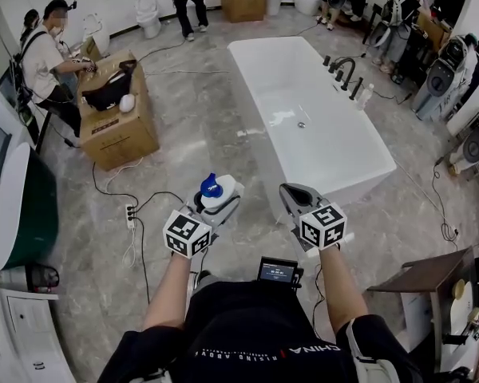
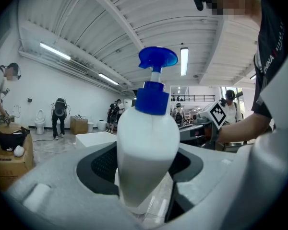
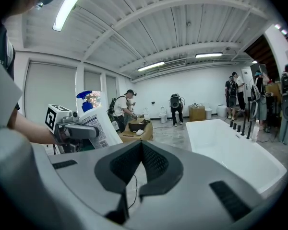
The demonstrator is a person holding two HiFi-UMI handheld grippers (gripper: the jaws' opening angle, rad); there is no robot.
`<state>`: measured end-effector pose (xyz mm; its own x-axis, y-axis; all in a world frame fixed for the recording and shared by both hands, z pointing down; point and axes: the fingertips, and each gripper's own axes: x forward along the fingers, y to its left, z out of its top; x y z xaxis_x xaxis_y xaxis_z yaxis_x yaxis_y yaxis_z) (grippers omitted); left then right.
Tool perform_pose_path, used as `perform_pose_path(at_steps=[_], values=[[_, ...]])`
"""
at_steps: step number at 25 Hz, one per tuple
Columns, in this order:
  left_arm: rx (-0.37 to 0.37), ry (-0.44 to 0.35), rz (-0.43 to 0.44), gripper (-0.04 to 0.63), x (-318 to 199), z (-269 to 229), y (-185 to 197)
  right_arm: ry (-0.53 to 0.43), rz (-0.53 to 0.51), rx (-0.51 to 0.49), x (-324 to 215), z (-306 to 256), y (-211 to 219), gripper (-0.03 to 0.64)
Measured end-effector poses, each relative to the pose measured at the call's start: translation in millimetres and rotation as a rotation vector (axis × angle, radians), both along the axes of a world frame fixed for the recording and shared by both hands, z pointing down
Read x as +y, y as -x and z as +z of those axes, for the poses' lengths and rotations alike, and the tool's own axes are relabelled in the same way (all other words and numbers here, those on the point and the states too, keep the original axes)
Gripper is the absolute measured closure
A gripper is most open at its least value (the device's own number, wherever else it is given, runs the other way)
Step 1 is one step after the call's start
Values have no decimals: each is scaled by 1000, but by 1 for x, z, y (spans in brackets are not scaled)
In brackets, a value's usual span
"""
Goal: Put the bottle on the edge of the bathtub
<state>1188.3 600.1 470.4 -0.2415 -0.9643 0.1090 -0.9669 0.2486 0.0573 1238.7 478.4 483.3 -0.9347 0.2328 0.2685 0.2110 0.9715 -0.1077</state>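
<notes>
Blue-capped bottle (image 2: 148, 147) in left gripper (image 1: 217, 198)

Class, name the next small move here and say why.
Probably carry the bottle forward and to the right, toward the near rim of the bathtub. The left hand-held gripper grips the bottle in the air, short of that rim.

- Bottle (image 1: 213, 188): one, white with a blue spray head.
- Tools: two, the left tool (image 1: 220, 199) and the right tool (image 1: 292, 191).
- Bathtub (image 1: 319, 146): one, white.
- Cardboard boxes: two, the near box (image 1: 120, 130) and the far box (image 1: 242, 5).
- Power strip (image 1: 130, 215): one, on the floor.
- Toilet (image 1: 148, 16): one clearly made out, by the far wall.
</notes>
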Motion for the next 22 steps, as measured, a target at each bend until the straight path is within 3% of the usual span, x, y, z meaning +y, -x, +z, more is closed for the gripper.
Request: perform_pose_path(at_steps=[11,17,22], values=[[78,36,-43,314,10,30,33,52,-25,69,-1,36,33,609],[99,37,-26,314,-13,38,92,50,-7,67,-20,34,96,609],[89,9,-17,314,-32,28,172,-3,-49,41,-27,21,177,609]])
